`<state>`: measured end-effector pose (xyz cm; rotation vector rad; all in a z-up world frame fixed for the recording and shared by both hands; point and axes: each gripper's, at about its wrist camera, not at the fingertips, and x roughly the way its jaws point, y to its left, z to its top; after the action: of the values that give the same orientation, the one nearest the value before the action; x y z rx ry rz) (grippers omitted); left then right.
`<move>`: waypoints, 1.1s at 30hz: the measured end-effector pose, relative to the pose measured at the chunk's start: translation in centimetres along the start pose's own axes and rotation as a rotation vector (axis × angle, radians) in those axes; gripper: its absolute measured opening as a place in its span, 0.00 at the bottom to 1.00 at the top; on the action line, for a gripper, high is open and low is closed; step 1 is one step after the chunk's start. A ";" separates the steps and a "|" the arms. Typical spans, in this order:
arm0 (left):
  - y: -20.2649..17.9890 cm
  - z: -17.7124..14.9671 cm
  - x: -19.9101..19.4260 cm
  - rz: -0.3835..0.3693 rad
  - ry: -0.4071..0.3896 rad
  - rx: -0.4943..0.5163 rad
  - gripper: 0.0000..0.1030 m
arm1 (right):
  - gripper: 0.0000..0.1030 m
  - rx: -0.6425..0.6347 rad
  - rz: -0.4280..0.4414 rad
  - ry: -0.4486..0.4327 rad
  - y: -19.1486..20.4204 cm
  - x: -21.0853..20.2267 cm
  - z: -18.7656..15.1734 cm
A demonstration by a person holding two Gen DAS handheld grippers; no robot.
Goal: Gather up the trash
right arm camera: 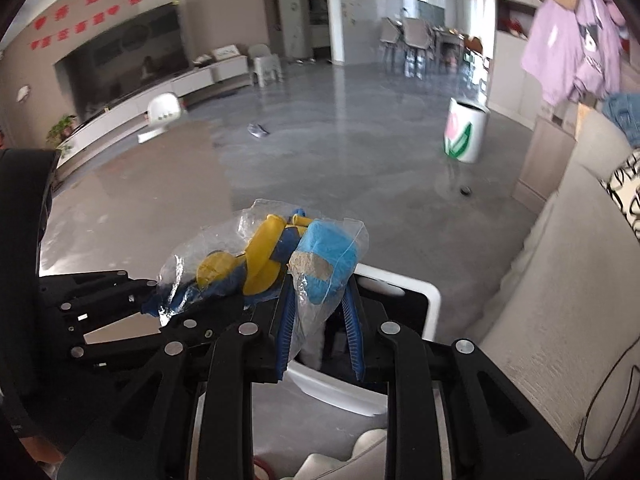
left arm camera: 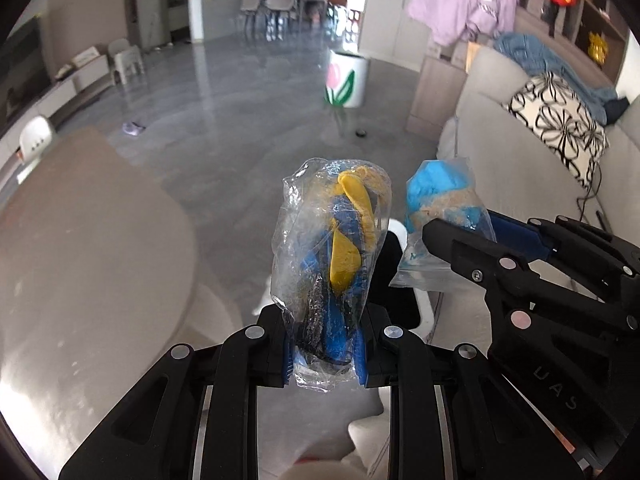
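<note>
Black linkage tongs [left arm camera: 324,354], silver rivets, ribbed blue pads [right arm camera: 283,332].

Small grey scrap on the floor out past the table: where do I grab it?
The grey scrap lies flat and crumpled on the floor, so come straight down and pinch its raised middle fold. Both grippers hold bags now; free one first.

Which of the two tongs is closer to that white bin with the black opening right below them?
Right, I think. The right tongs, holding the blue-filled bag, hang directly over the white bin. The left tongs, clamping the yellow-and-blue bag, sit beside it, toward the table.
</note>
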<state>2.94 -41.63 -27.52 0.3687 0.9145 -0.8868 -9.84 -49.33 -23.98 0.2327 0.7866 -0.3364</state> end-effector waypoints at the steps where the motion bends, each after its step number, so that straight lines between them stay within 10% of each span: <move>1: -0.4 0.1 0.7 -0.004 0.011 0.008 0.21 | 0.25 0.007 -0.006 0.006 -0.5 0.5 -0.2; 11: -2.5 0.2 8.8 -0.025 0.144 0.057 0.25 | 0.28 0.076 -0.022 0.108 -5.4 6.2 -2.0; 12: -2.5 0.1 9.4 -0.026 0.156 0.058 0.34 | 0.34 0.080 -0.015 0.120 -5.7 6.8 -2.1; 13: -2.6 0.0 10.3 -0.019 0.188 0.059 0.74 | 0.74 0.084 0.005 0.135 -6.2 7.5 -1.9; 14: -2.6 -0.1 11.1 0.001 0.220 0.063 0.94 | 0.93 0.087 0.044 0.162 -6.5 8.5 -2.1; 33: -1.2 1.2 10.6 0.082 0.194 0.081 0.95 | 0.97 0.095 -0.027 0.136 -7.2 7.9 -1.3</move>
<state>5.83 -48.41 -35.31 0.5655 1.0360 -0.8245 -8.23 -57.18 -31.12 0.3366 0.9093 -0.3864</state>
